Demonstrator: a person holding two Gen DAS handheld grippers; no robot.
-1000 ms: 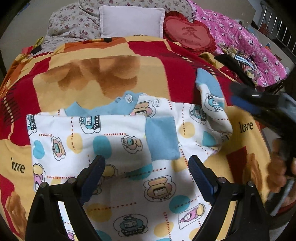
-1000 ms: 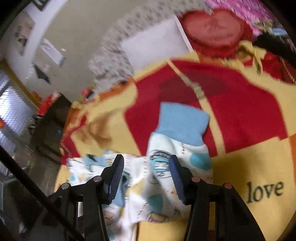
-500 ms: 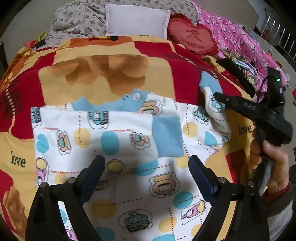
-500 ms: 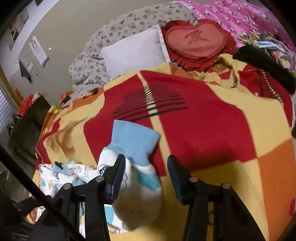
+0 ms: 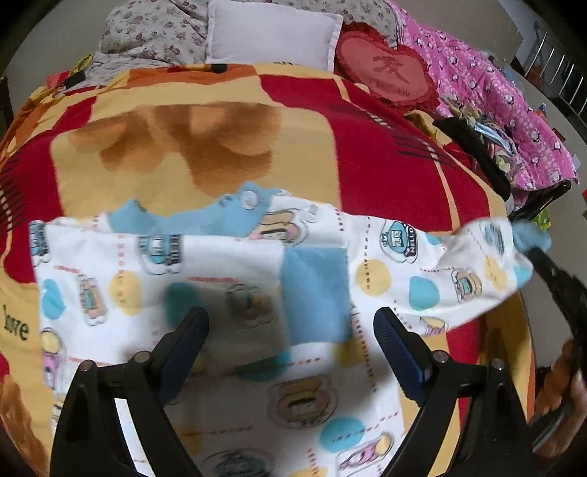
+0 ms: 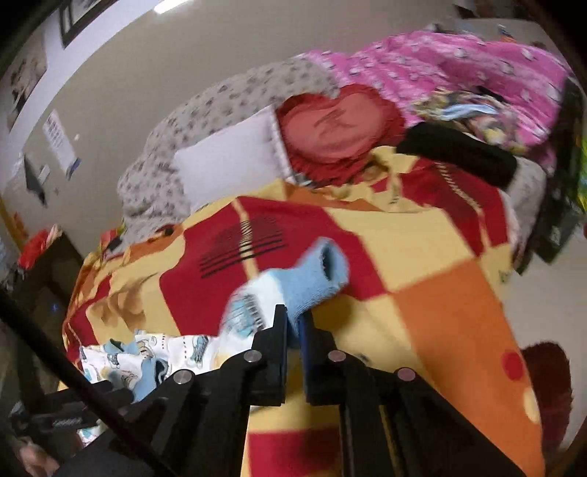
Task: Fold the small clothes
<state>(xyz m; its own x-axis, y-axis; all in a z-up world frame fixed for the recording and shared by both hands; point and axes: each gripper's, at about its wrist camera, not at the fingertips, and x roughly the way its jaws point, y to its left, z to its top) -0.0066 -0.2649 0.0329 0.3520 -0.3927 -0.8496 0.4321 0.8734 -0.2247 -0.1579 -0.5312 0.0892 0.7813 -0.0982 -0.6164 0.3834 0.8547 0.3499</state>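
Observation:
A small white shirt (image 5: 227,264) with cartoon prints and blue trim lies flat on the blanket. One sleeve is folded across its front, with the blue cuff (image 5: 315,293) near the middle. My left gripper (image 5: 290,319) hovers open over the shirt's body, with nothing between its fingers. The other sleeve (image 5: 440,268) is stretched out to the right and lifted off the bed. My right gripper (image 6: 292,319) is closing its jaws. Its pads press on that sleeve (image 6: 245,308) just behind the blue cuff (image 6: 319,275), which sticks out past the fingertips.
A red, yellow and orange blanket (image 5: 220,146) covers the bed. At the head lie a white pillow (image 5: 271,33) and a red heart cushion (image 5: 389,73). A pink quilt (image 5: 495,102) and a black garment (image 5: 473,146) sit at the right edge. The floor lies beyond.
My right gripper has shut on the sleeve near its cuff and drawn it out to the right, off the blanket. The left gripper has stayed open over the shirt.

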